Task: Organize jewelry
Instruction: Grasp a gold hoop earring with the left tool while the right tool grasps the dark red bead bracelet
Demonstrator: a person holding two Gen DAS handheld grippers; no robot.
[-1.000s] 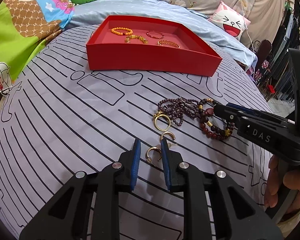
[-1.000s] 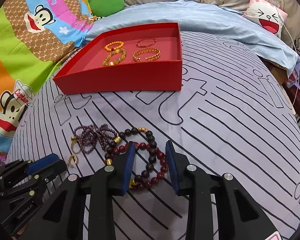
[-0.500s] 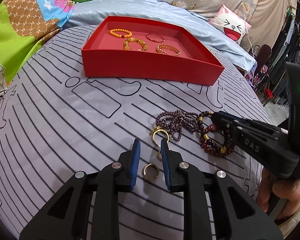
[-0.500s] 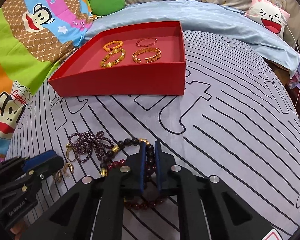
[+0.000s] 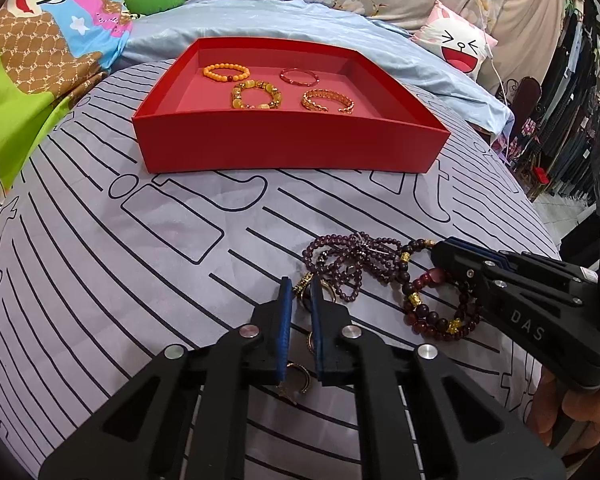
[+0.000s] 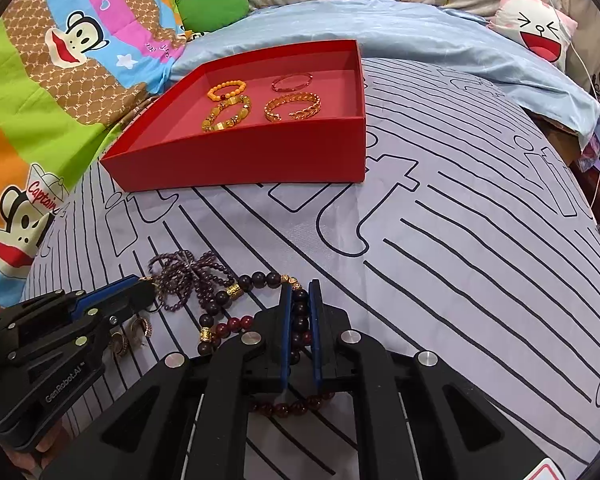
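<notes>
A red tray at the back holds several bracelets. On the grey patterned cloth lie a purple bead strand, dark red bead bracelets and small gold rings. My left gripper is shut on a gold ring beside the purple strand. My right gripper is shut on the dark bead bracelet.
The cloth covers a rounded surface that drops off on all sides. Cartoon bedding lies to the left, a blue sheet and a pillow behind. Clothes hang at the far right.
My left gripper moved forward past one ring and closed on the ring by the purple strand. My right gripper closed on the dark bead bracelet and stays shut on it.
</notes>
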